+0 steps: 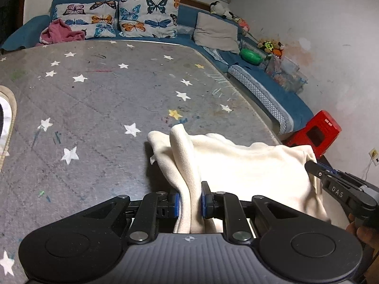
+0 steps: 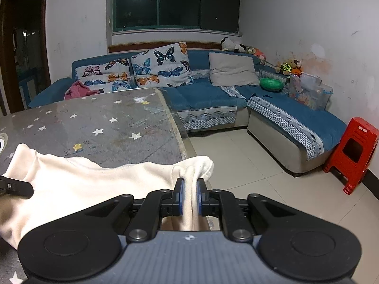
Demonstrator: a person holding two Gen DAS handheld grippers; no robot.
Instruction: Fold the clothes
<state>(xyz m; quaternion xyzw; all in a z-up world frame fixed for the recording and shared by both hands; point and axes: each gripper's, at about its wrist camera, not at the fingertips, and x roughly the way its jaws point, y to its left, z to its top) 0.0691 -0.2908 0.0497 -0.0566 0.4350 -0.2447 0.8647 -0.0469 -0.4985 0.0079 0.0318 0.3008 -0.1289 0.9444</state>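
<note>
Left wrist view: the left gripper fills the bottom of the frame, its blue pads pinching a bunched fold of a cream fleece garment; the cloth spreads from the centre toward the right, draped over the near right part of a grey table cover printed with white stars; at the right edge the right gripper reaches in, its black tip buried in the cloth's far corner, with part of a hand behind it; a blue corner sofa runs along the top and right, carrying butterfly cushions and a pink cloth at upper left; a red plastic stool stands at the right.

Right wrist view: the right gripper sits at bottom centre, its blue pads pressed onto a narrow ridge of the same cream fleece garment; the cloth stretches from centre to the left edge, lying across the table's near corner and hanging below it at lower left; the left gripper shows as a black tip at the left edge, against the cloth; beyond, the grey table cover printed with white stars occupies the middle left, the blue corner sofa the centre and right, the red plastic stool the far right, a dark window the top.
</note>
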